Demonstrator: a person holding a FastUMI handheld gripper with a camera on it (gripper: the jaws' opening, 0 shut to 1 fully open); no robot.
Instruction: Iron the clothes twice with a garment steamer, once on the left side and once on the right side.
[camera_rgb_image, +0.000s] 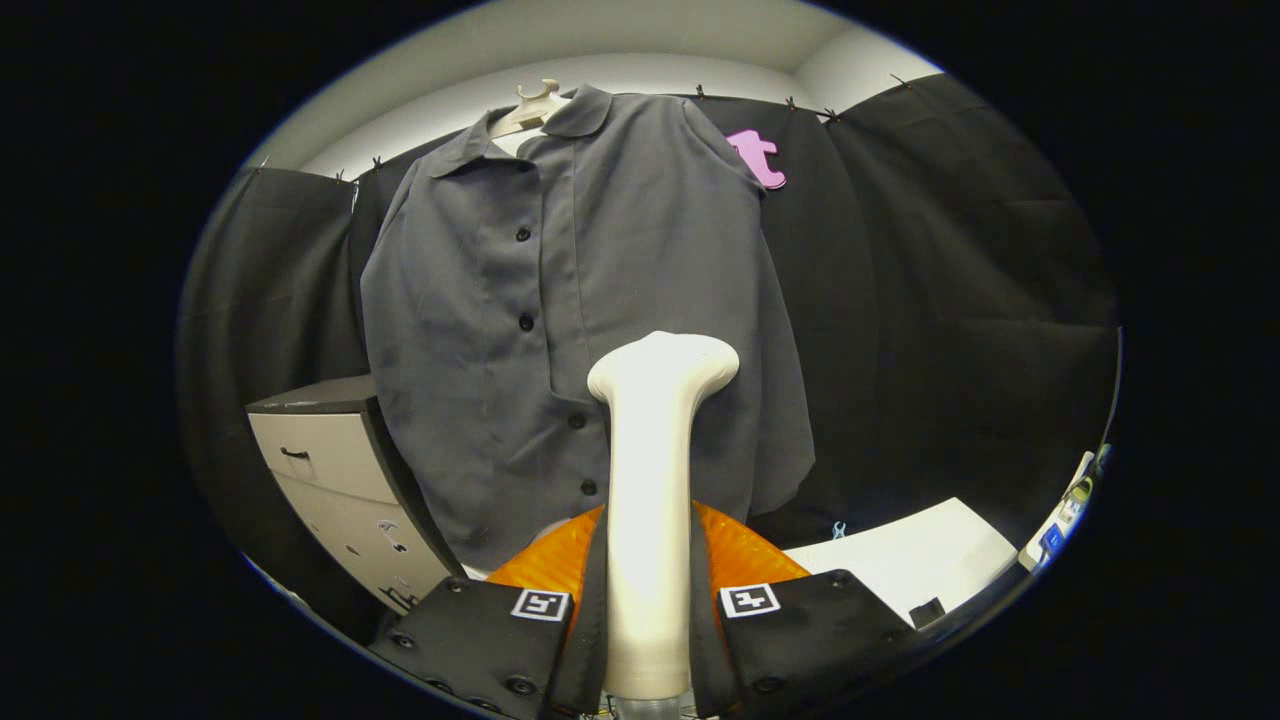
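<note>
Shirt (560, 330) hangs ahead of the gripper (648, 600), whose fingers pinch the upright garment steamer (655, 480); its head sits at the lower placket, right of the buttons.

A drawer cabinet (330, 470) stands against the black cloth wall (940, 300), well apart from a white tabletop (900, 560).

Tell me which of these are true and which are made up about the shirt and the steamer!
1. The gripper is shut on the steamer. True.
2. The shirt lies folded on the table. False: it hangs on a hanger, in front of the black cloth.
3. The shirt is grey with dark buttons. True.
4. The steamer's head points down. False: it points up, towards the shirt.
5. A drawer cabinet stands beside the shirt. True.
</note>
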